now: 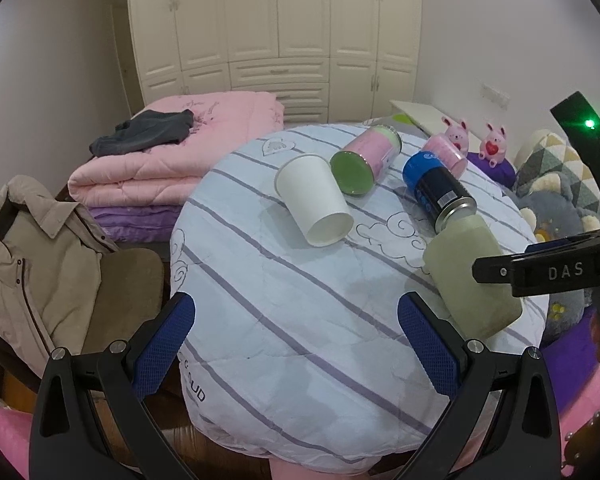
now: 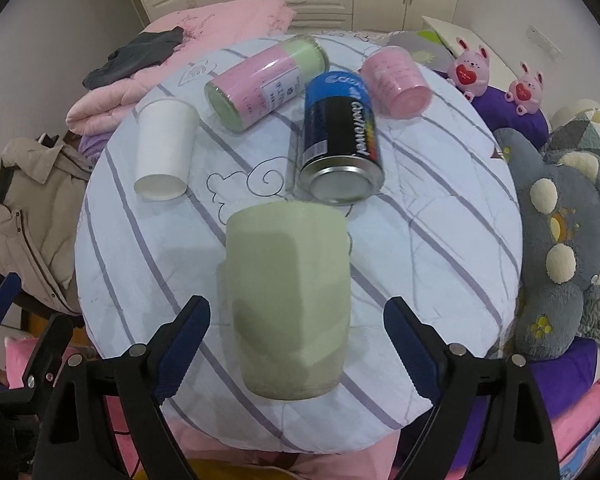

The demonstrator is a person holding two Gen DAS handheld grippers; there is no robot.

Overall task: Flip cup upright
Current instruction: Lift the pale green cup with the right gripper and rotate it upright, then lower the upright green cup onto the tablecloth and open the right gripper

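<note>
pale green matte plastic cup (image 2: 286, 300) lies on its side near the front edge of a round cushion covered in white fabric with purple stripes (image 2: 440, 240), one end pointing at the right gripper and the other toward the base of a blue and black metal can (image 2: 340, 140) lying just behind it. which end is the mouth cannot be told from these views. the flip has not begun, judging by how the cup lies: it is not yet gripped, lifted or turned, so the whole job of grasping it, rotating it and setting it down on its base appears to be left.

the right gripper (image 2: 296, 344) is spread wide, its blue-padded fingers (image 2: 184, 340) flanking the cup on both sides with clear space showing between each pad and the cup wall; it holds nothing. from the left wrist view the same cup (image 1: 472, 276) sits off to the right, with the right gripper's black body reaching in above it. the left gripper (image 1: 296, 344) also stands wide apart and holds nothing, hovering over bare striped fabric, well apart from the cup.

also lying on their sides on the cushion are a white paper cup (image 2: 164, 148), a pink and green cylindrical canister (image 2: 264, 84) and a translucent pink plastic cup (image 2: 396, 80).
</note>
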